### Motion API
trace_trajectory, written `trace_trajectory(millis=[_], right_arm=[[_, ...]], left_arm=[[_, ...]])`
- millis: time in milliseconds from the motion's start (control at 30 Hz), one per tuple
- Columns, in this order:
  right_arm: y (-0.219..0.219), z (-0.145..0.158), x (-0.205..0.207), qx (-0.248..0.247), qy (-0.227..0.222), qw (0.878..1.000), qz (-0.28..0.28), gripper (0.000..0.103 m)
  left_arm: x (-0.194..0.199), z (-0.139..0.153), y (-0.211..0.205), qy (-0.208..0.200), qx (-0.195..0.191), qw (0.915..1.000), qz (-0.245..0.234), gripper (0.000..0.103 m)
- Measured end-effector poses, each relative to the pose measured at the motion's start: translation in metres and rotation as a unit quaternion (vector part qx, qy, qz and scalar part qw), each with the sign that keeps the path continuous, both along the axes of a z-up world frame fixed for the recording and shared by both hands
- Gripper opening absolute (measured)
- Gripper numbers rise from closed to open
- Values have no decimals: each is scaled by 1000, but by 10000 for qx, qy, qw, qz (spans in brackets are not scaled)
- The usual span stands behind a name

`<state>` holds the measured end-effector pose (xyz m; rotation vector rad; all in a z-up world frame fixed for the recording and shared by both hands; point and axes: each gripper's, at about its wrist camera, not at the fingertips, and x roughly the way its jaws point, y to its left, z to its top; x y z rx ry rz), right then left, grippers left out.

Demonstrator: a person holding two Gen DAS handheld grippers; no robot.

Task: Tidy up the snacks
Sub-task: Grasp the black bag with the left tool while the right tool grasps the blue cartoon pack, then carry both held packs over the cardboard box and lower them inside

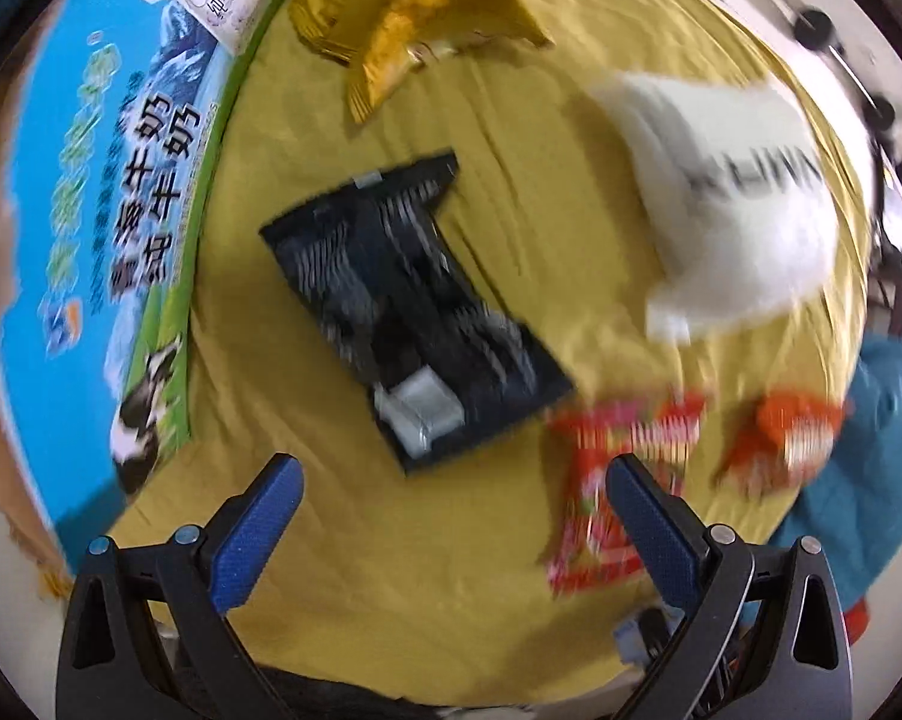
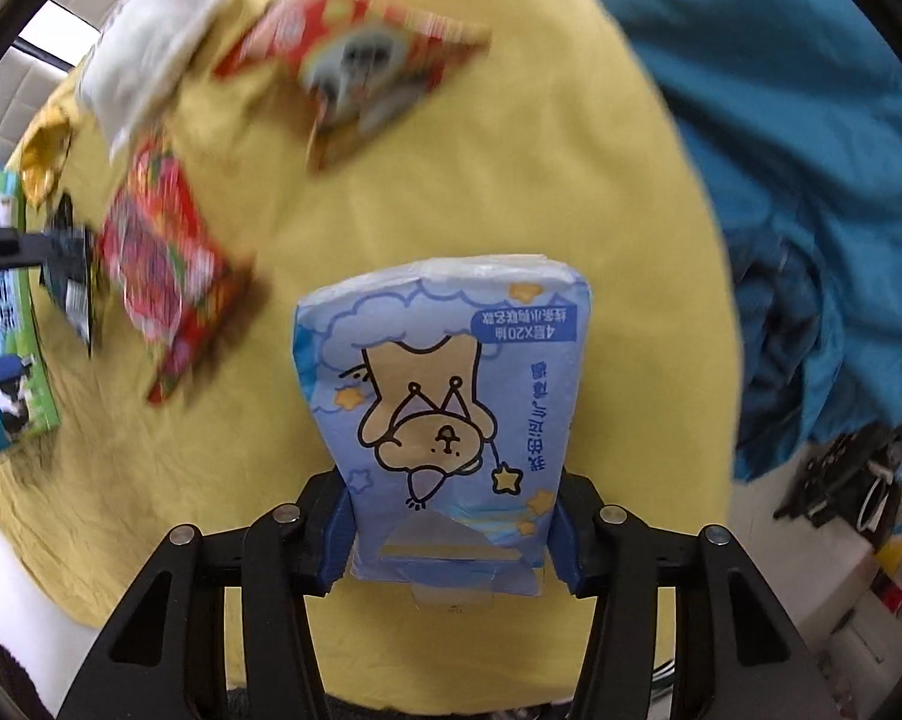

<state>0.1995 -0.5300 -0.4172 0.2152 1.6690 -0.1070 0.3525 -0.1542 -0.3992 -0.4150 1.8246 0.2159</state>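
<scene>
right gripper [image 2: 451, 540]: we see its blue pads clamped on both sides of the tissue pack, low in the centre of the right wrist view.
tissue pack [image 2: 445, 396]: pale blue soft plastic, printed with a tan cartoon dog, yellow stars and chinese text, all upside down to us; its clear sealed end points up the frame, and it stands over the yellow cloth.
left gripper [image 1: 451, 492]: fingers spread wide with nothing between them, at the bottom of the left wrist view.
black packet [image 1: 415, 306]: dark, flat, with a silver patch near its lower end; it lies on the cloth in mid-frame, above the parted fingers. blur hides its print.
red snack bag [image 1: 619, 480]: red and green wrapper, blurred, partly behind the right-hand blue pad [image 1: 649, 534].
orange-red bag [image 1: 781, 438]: lower right of the frame, near the red snack bag.
white pouch [image 1: 733, 204]: upper right, dark lettering we cannot read.
gold bag [image 1: 409, 30]: crumpled, top centre.
milk carton box [image 1: 109, 228]: blue and green with a cow, along the left edge.
yellow cloth [image 1: 421, 570]: wrinkled, under all the snacks.
teal fabric [image 2: 799, 180]: bunched on the right of the right wrist view.
</scene>
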Motion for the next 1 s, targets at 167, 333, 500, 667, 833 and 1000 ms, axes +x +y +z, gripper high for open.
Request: trace_trajectory(millis=[167,333,500,667,833,1000], right_arm=[[-14,5,24,-146,-128,9998,42,55],[-18,3,42,-342,-269,9989,200,55],[-13,-4,64,-368,-229,9988,245,55],[-11,-15,47,-169,23,9982,578,55],[-3,-19,35,-188,121,9967,777,56],[-15,-32,38,-52,239,9983,532,61]], left_arm=[[20,-26,14,240,141,9992,276,102],[33,-46,21,351,99,9987,349,78],[32,-37,-1,6,243,9989,-403,58],[-7,-30,-40,-79,500,9813,-1857,53],[-29,-38,-39,-154,497,9759,-2121,56],[-20,-47,-16,-475,185,9897,-1337,59]])
